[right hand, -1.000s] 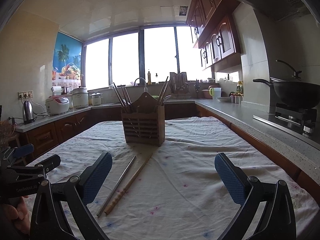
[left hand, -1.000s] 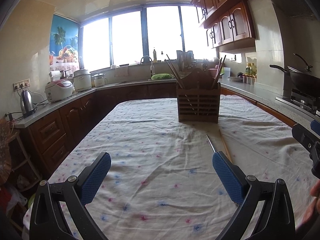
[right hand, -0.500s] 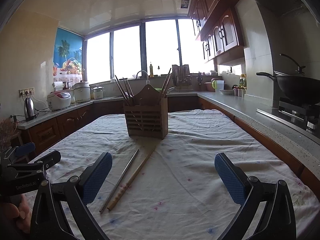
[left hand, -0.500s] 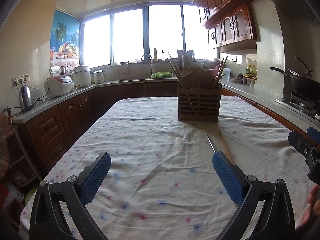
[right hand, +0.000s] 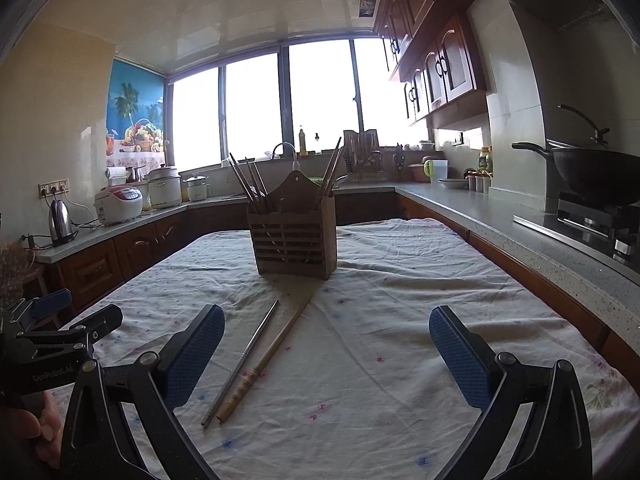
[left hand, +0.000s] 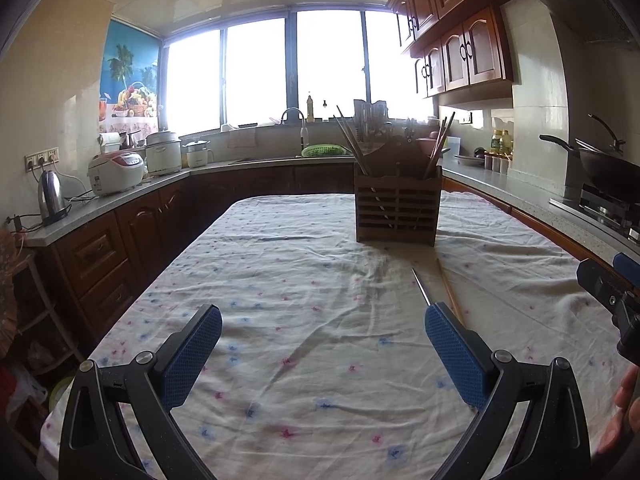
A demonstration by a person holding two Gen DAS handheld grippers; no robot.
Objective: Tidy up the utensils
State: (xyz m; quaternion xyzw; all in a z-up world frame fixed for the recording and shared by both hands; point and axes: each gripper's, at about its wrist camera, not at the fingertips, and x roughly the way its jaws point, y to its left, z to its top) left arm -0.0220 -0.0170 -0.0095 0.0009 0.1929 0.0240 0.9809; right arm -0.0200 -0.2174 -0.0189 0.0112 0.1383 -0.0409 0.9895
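A slatted wooden utensil holder (right hand: 292, 236) stands upright on the table with several chopsticks leaning in it; it also shows in the left wrist view (left hand: 398, 208). A metal chopstick (right hand: 244, 360) and a wooden chopstick (right hand: 272, 354) lie side by side on the cloth in front of the holder, also seen in the left wrist view, metal chopstick (left hand: 421, 286), wooden chopstick (left hand: 448, 288). My right gripper (right hand: 326, 350) is open and empty, above the cloth just right of them. My left gripper (left hand: 323, 350) is open and empty, left of them.
The table has a white flowered cloth (right hand: 400, 320). Dark wood counters run along the left, back and right. A kettle (left hand: 50, 196) and rice cookers (left hand: 116, 172) stand at the left. A wok (right hand: 596, 172) sits on a stove at the right.
Both grippers have shifted slightly, with the view tilting a little. Both stay open and empty. The chopsticks and the holder have not moved.
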